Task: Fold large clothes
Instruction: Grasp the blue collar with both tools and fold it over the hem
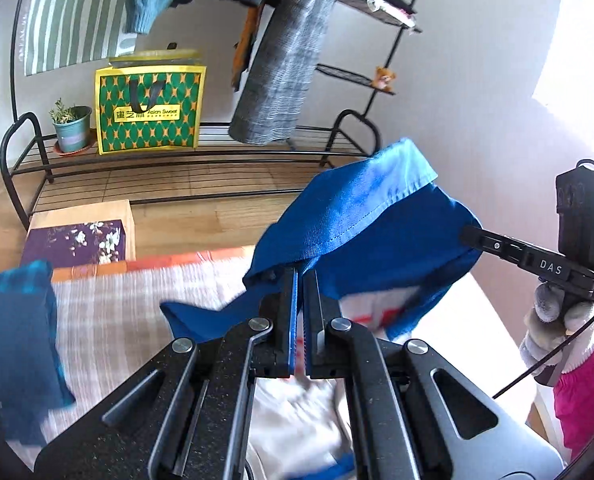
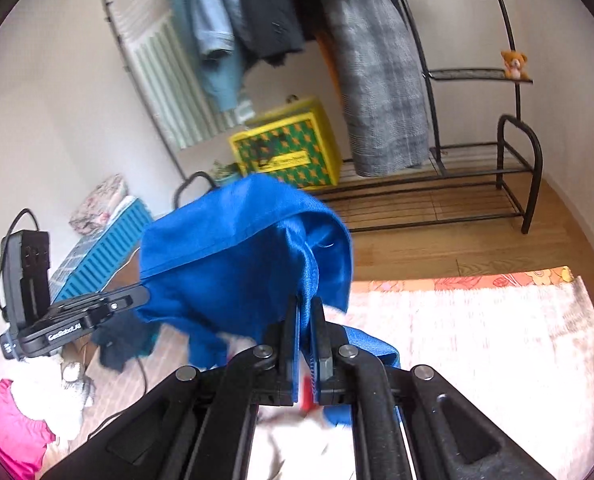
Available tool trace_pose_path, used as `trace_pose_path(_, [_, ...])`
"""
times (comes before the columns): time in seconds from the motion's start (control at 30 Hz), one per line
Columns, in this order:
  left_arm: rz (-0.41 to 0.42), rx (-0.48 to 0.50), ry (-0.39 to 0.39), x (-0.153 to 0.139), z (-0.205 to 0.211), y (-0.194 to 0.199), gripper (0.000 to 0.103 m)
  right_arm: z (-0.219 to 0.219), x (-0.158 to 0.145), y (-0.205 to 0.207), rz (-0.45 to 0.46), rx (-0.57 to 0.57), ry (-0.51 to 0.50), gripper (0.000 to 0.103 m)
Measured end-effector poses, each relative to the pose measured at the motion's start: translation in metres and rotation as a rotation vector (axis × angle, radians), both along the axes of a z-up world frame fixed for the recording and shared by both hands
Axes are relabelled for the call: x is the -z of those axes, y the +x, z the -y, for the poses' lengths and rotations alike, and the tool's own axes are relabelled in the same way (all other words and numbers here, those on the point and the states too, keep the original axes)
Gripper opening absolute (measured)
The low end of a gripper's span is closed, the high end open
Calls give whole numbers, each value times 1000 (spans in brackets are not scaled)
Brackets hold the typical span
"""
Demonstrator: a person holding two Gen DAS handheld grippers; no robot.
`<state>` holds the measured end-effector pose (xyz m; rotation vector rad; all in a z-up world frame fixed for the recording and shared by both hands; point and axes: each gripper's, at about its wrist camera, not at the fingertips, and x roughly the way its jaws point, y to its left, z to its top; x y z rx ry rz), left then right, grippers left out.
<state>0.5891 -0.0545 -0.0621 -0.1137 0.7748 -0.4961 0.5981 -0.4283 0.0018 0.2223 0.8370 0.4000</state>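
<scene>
Two black handheld grippers lift a bright blue woven garment (image 1: 361, 216) above a bed with a pale checked, orange-edged cover (image 2: 477, 320). The left gripper (image 1: 300, 280) has its fingers clenched on a fold of the blue cloth. The right gripper (image 2: 305, 312) likewise pinches it. Behind stands a black metal clothes rack (image 1: 185, 160).

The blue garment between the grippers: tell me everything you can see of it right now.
The blue garment is bright royal-blue woven cloth with stitched seams and a paler hemmed edge on top. It hangs bunched and draped, lifted above the striped cover. The left gripper and the right gripper are each shut on a fold. White and red cloth shows beneath; whether it belongs to the garment is unclear.
</scene>
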Motion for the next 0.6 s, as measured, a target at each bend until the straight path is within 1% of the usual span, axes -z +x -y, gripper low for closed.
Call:
trace_pose_path(0.17, [38,26,-1,-15,-9,-77,0,-4,-24,-74,7,-26,2,1])
trace_pose_path(0.3, [50,46,-9,-10,-17,-133,0,0,-25,-134,-8,-19,20,1])
trace_pose_path(0.43, [23,56,-16,9,-26,-180,0,1,-12,-192,-32,-21,12,1])
trace_pose_path(0.5, [0,61,-22,20,-28,-201,0,2,-1,-213,-56,-19,7,1])
trace_pose_path(0.6, [-43,80,5,45,-27,-230,0,3,19,-241,-104,-16,1,1])
